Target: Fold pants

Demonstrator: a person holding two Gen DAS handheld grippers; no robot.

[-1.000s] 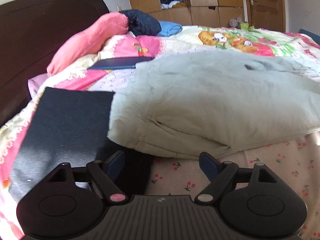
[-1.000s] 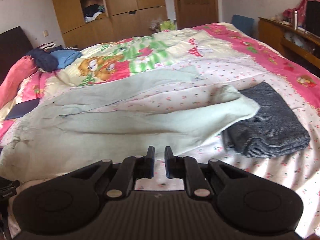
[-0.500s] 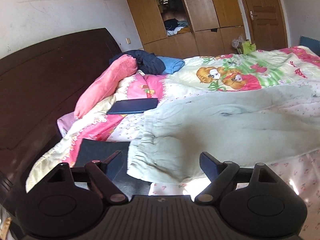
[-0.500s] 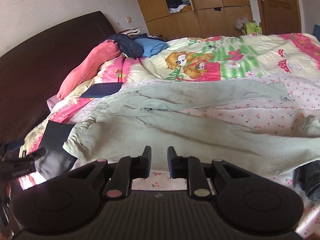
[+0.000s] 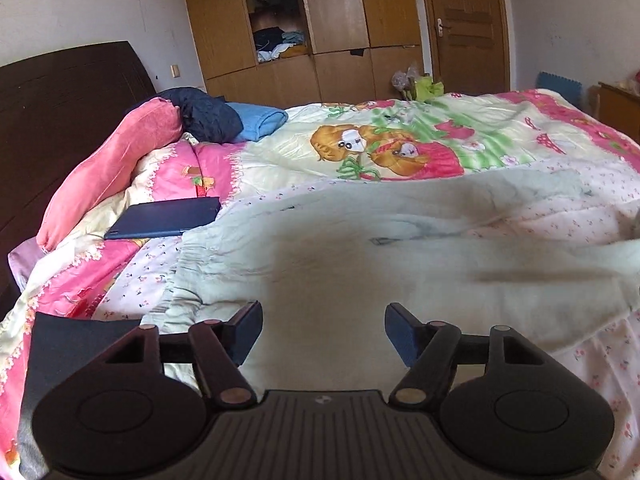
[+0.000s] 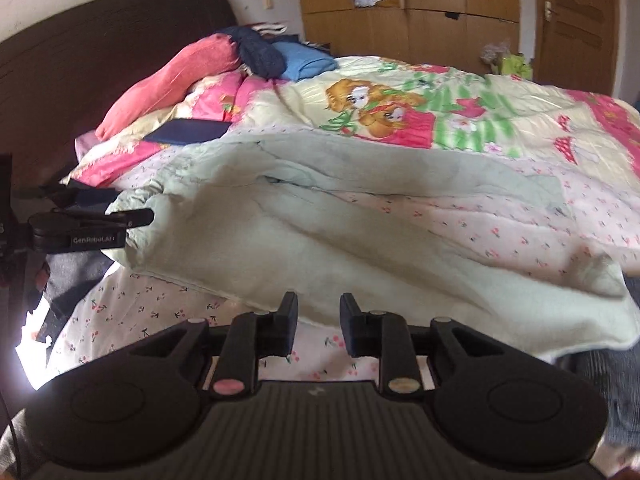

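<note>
Pale green pants (image 5: 360, 264) spread on bed just beyond empty, wide-open left gripper (image 5: 323, 330) and part-open right gripper (image 6: 319, 325)

Pale green fleece pants (image 5: 360, 248): spread across the cherry-print bedsheet (image 5: 592, 216).
Flat dark blue book (image 5: 164, 218): probably touching their far-left corner.

A wide bed (image 5: 600, 368) with a cherry-print sheet carries pale green pants (image 5: 360, 264) spread along its near edge. Toward the dark headboard (image 5: 60, 92) lie a pink bolster (image 5: 108, 172), a dark flat tablet (image 5: 168, 218), a navy garment (image 5: 208, 114) and a blue one (image 5: 260, 120). A cartoon quilt (image 5: 400, 148) covers the far side.
</note>
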